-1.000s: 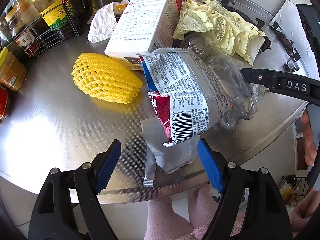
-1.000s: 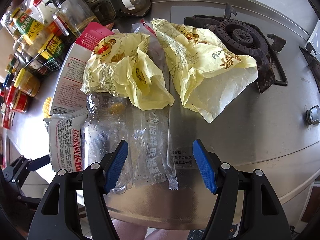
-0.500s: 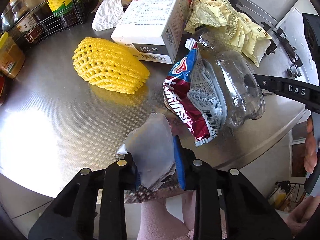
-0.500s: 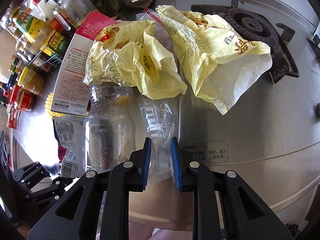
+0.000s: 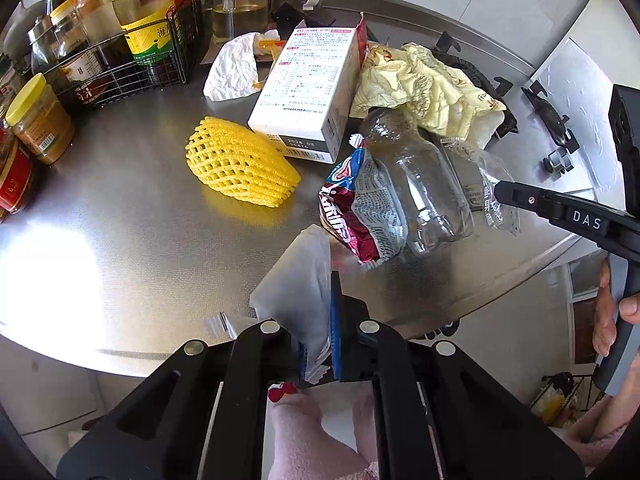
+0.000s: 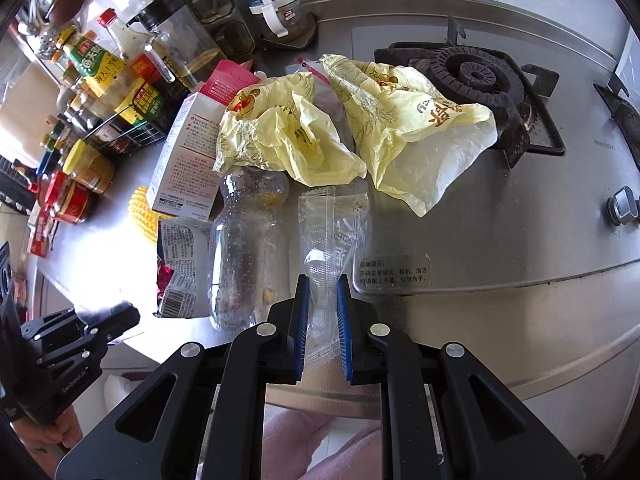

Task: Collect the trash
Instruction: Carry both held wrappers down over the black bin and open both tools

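The snack bag (image 5: 312,300) is pinched by the left claw (image 5: 318,344), the clear wrapper (image 6: 326,264) by the right claw (image 6: 323,328); either thin film could be torn or slipped if tugged.

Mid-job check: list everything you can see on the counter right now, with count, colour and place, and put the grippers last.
snack bag: 1, red and silver, counter front, one end held by the left gripper
clear wrapper: 1, transparent, beside the bottle, held by the right gripper
plastic bottle: 1, clear, lying between snack bag and wrapper
yellow bags: 2, pale yellow, crumpled behind the bottle
carton: 1, white and red, lying mid-counter
foam fruit net: 1, yellow, left of the carton
crumpled paper: 1, white, behind the carton
wire rack: 1, black, holding condiment bottles, far left
gas burner: 1, black, back right
left gripper: 1, black with blue pads, shut
right gripper: 1, same colours, shut
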The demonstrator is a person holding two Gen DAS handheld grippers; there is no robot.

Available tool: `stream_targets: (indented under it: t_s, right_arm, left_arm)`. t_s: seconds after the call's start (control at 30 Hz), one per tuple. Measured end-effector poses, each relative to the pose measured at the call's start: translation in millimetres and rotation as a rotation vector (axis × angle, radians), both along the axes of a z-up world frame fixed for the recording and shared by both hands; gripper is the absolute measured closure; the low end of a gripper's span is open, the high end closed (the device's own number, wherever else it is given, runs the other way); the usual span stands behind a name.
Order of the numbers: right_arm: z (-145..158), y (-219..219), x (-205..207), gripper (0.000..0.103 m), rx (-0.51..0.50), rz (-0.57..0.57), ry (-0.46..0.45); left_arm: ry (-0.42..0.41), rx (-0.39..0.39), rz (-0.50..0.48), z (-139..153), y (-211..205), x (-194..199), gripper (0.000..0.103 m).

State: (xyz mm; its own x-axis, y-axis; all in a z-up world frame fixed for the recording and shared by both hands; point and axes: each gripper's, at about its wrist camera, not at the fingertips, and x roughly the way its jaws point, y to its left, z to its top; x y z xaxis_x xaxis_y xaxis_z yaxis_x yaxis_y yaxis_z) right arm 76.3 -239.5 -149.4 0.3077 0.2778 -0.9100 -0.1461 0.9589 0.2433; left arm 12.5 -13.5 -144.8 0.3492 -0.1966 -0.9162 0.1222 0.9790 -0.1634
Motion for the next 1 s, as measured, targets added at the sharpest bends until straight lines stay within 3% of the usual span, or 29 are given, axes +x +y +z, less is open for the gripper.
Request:
stream_targets:
  t_s: [0.23, 0.43, 0.57, 0.73, 0.83, 1.0]
  right_arm:
    - [15.5, -11.4, -44.2, 0.088, -0.02, -0.014, -0.041]
    - [21.1, -10.0, -100.2, 0.088, 0.028, 0.039, -0.043]
    - [6.8, -9.2, -133.1, 0.088, 0.059, 0.098, 0.026]
    - [-38.4, -0.7, -156.2, 0.088, 0.034, 0.172, 0.124]
    - [-83.7, 5.7, -157.3, 0.088, 0.041, 0.183, 0.205]
    - [-164.0, 17.9, -158.4, 0.088, 0.017, 0.185, 0.226]
  left_arm:
    - [-0.038, -0.012, -0.04, 9.5, -12.2, -24.8, 0.096]
    - [-0.086, -0.016, -0.054, 15.8, -18.1, -64.1, 0.096]
    - [-0.108, -0.026, -0.066, 9.8, -16.9, -91.2, 0.096]
    - [-0.079, -0.009, -0.121, -32.3, -20.3, -114.7, 0.097]
    - [-0.052, -0.024, -0.143, -74.0, -23.2, -118.2, 0.097]
    - [0.026, -0.083, -0.139, -153.5, -25.7, -108.9, 0.097]
